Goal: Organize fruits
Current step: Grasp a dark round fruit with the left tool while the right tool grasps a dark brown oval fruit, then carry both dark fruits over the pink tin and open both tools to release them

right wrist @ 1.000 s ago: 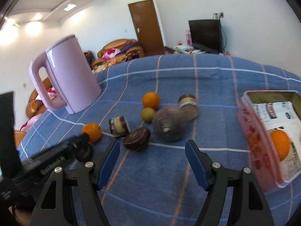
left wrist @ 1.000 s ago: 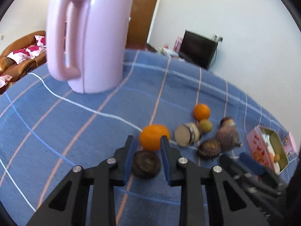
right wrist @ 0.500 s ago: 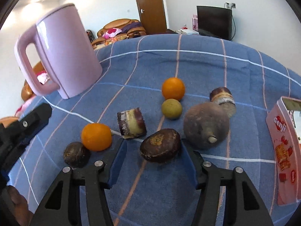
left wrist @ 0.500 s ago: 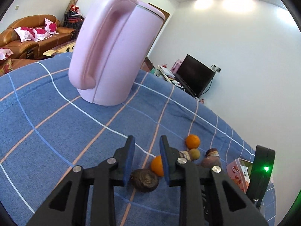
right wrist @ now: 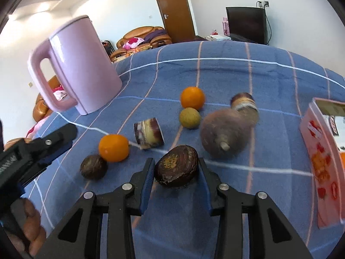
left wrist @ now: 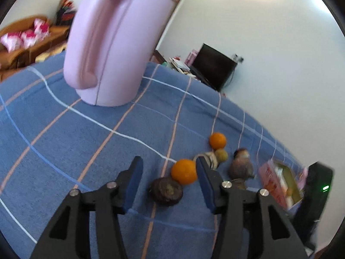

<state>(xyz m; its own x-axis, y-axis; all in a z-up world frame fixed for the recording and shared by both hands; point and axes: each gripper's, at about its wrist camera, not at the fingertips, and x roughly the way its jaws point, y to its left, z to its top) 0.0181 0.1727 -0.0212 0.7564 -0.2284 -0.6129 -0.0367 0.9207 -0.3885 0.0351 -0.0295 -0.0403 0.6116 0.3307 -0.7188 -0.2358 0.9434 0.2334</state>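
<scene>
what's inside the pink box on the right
In the right wrist view the pink box shows a printed paper insert and a bit of orange fruit at the frame edge. The box's wall and the frame edge hide the rest.

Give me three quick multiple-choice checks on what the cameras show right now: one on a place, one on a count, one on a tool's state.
1. Where is the wrinkled dark brown fruit?
A. on the floor
B. between the right tool's fingers
C. inside the kettle

2. How many oranges lie on the blue cloth outside the pink box?
A. one
B. two
C. four

3. The left tool is:
A. open
B. shut on an orange
C. out of view

Answers:
1. B, since the fingers sit against both of its sides.
2. B, with a near orange beside the small dark fruit and a far orange behind.
3. A, since a wide gap shows between its fingers, with fruit lying loose in it.
</scene>
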